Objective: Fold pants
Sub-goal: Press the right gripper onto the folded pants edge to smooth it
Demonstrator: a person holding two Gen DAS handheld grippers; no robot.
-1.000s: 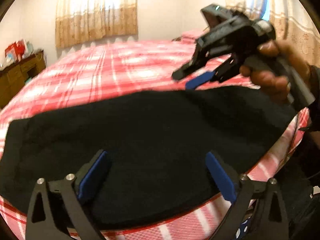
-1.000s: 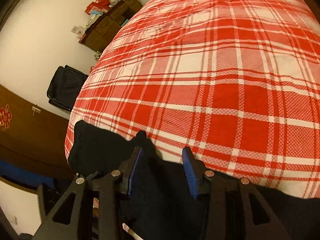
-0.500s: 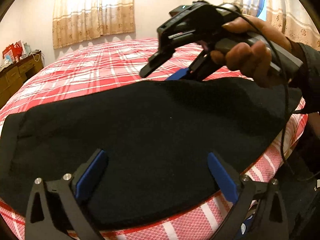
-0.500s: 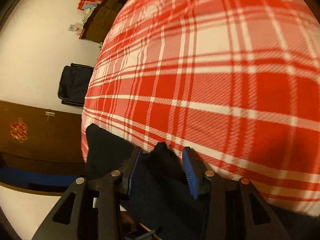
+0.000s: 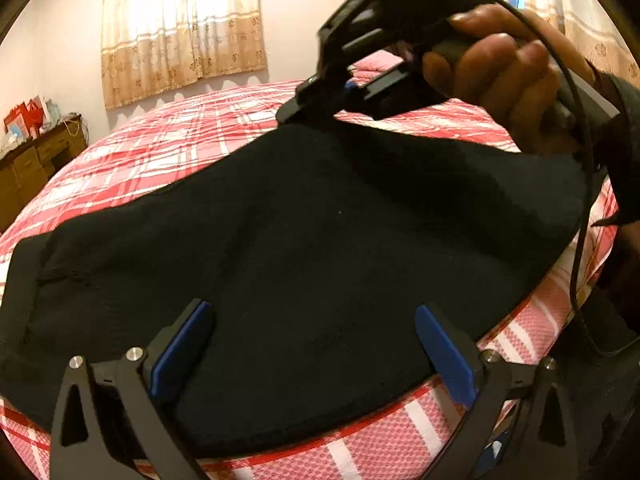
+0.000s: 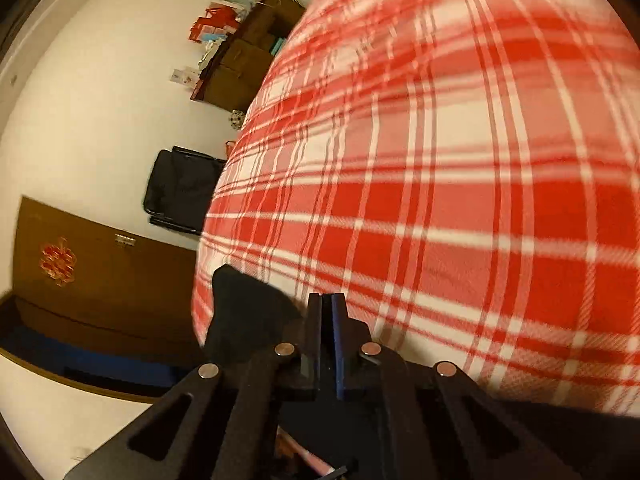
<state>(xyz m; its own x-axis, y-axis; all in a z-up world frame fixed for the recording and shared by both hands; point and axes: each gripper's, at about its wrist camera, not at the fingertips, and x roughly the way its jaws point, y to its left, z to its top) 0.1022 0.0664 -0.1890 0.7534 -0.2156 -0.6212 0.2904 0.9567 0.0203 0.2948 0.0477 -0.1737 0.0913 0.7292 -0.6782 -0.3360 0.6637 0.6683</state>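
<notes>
Black pants [image 5: 304,256] lie spread across the near edge of a bed with a red plaid cover [image 5: 192,128]. My left gripper [image 5: 310,344] is open, low over the near edge of the pants, its blue pads apart and empty. My right gripper [image 5: 316,108] is shut on the far edge of the pants and lifts it into a peak above the bed. In the right wrist view the right gripper [image 6: 327,300] has its jaws pressed together, with a fold of black pants [image 6: 244,312] bunched at their left.
A wooden dresser [image 5: 28,160] with small items stands at the left wall. Curtains [image 5: 180,28] hang behind the bed. In the right wrist view a black bag [image 6: 180,192] and a brown door [image 6: 92,272] are beside the bed [image 6: 460,200].
My right gripper closed on the far edge of the pants and raised it upward. The left gripper stayed open in about the same place.
</notes>
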